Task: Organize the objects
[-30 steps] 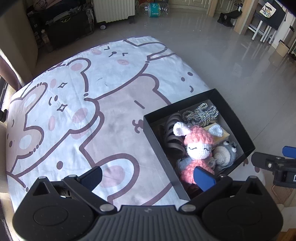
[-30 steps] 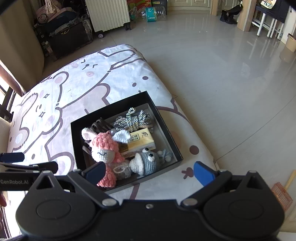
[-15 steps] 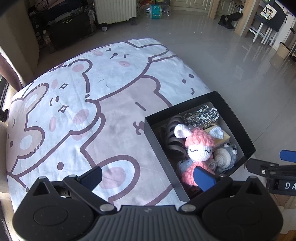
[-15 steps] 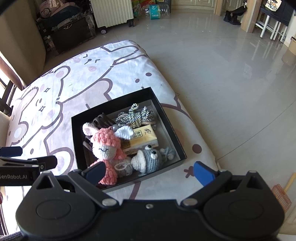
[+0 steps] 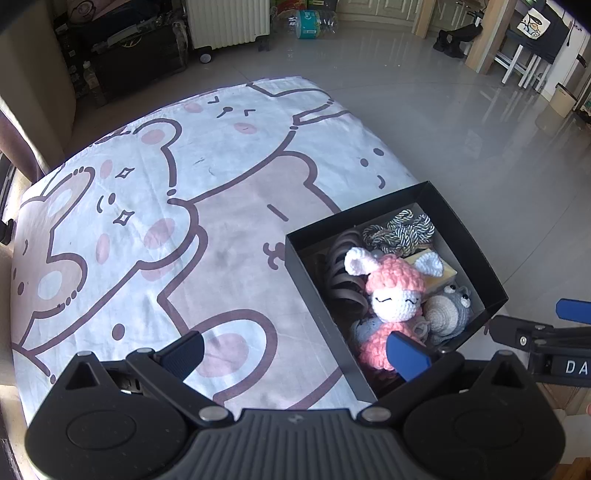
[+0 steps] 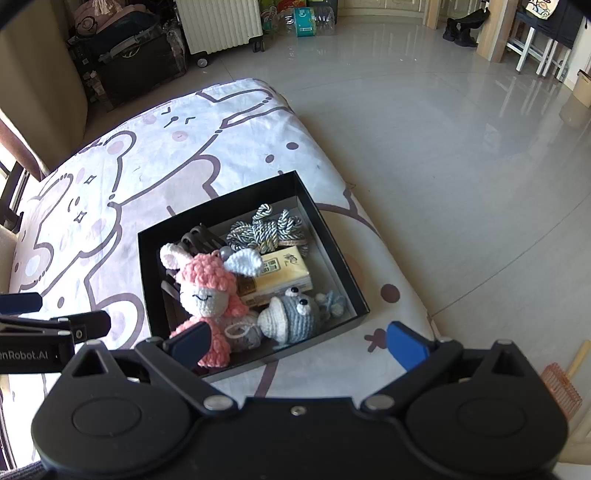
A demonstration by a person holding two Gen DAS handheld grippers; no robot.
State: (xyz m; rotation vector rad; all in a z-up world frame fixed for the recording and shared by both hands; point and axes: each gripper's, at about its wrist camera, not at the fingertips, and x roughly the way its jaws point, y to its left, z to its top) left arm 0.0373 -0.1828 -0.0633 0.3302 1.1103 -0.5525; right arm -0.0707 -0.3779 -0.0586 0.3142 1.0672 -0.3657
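Observation:
A black open box [image 5: 465,236] [image 6: 332,254] sits on a bear-print cloth near its right edge. Inside lie a pink crocheted doll [image 5: 393,295] [image 6: 207,284], a grey crocheted toy [image 5: 448,310] [image 6: 295,317], a yellow packet [image 6: 280,275], a striped rope knot [image 5: 400,230] [image 6: 264,229] and a dark claw clip [image 5: 343,273] [image 6: 197,238]. My left gripper [image 5: 295,354] is open and empty above the cloth, at the box's near left corner. My right gripper [image 6: 295,341] is open and empty above the box's near edge.
The bear-print cloth [image 5: 147,229] covers a low padded surface that drops to a tiled floor [image 6: 443,147] on the right. A white radiator [image 5: 227,20] and dark luggage [image 5: 136,55] stand at the back. An orange brush [image 6: 561,387] lies on the floor at right.
Both grippers have drawn back and up a little, so the box looks slightly farther away. Both stay open. The box and its contents have not moved.

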